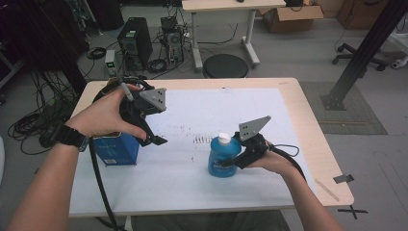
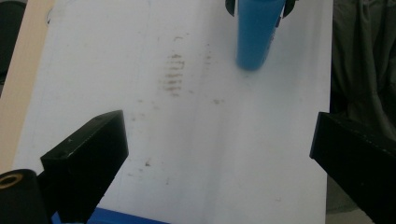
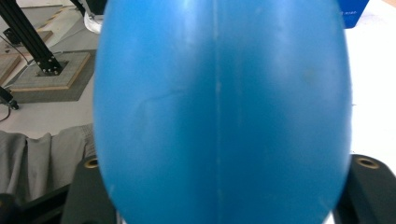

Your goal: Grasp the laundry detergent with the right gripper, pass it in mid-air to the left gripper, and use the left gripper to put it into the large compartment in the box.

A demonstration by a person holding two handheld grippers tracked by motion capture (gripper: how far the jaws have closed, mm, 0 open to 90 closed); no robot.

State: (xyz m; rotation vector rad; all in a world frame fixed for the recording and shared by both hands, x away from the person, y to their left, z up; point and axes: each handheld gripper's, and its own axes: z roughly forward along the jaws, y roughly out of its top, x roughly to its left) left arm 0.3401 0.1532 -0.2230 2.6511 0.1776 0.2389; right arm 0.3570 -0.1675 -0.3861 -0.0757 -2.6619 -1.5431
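Item: blue bottle [image 1: 222,159] with white cap [image 1: 224,138], upright on the white sheet [image 1: 202,110], our landmark, toward its near right part. We have the right gripper [image 1: 234,161] clamped on the bottle's body, one jaw on either flank; in the right gripper view the blue wall [image 3: 219,112] sits between the black jaws. The left gripper [image 1: 155,140] hangs above the sheet's left part with jaws wide apart and holding nothing, just beside the blue box [image 1: 115,149] at the sheet's left edge. Step in hand, as we judge it: bottle grasped, not yet lifted. The next move calls for a steady lift, kept vertical, squeeze held on the smooth curved wall.
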